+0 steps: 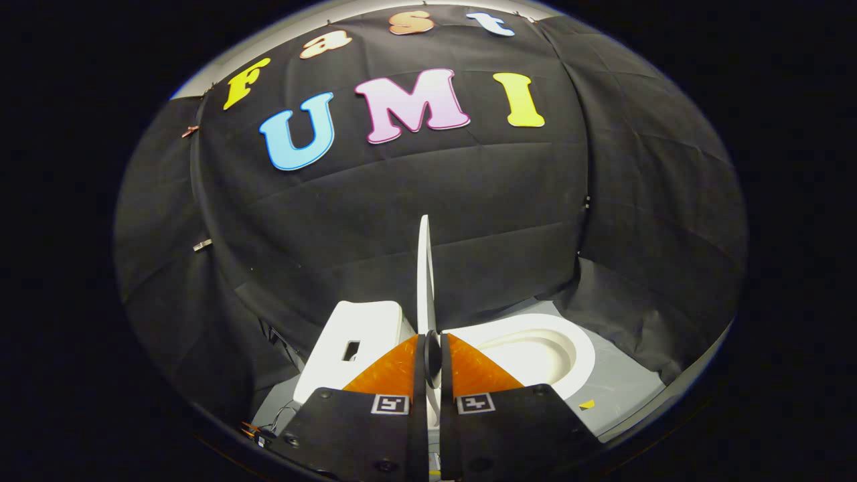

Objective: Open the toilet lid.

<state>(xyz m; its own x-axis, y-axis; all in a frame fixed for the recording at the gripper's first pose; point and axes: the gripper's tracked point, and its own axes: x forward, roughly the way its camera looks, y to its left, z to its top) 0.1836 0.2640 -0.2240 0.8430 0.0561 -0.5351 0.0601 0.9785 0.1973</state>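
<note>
My jaws (pixel 432 358) pinch the raised lid's (pixel 424 268) thin edge.
If I let go early, it may drop onto the bowl (pixel 535 351) beside it rather than lean toward the tank (pixel 358 335).

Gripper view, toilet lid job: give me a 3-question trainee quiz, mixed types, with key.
1. True or false: the gripper is shut on the edge of the toilet lid.
2. How does the lid stand?
A. flat over the bowl
B. raised on edge, about upright
C. lying on the floor
3. Fill in: to the right of the lid, the open ____ shows; the tank stands to its left.

Key
1. True: both fingers press on the thin white lid edge.
2. B
3. bowl
</note>
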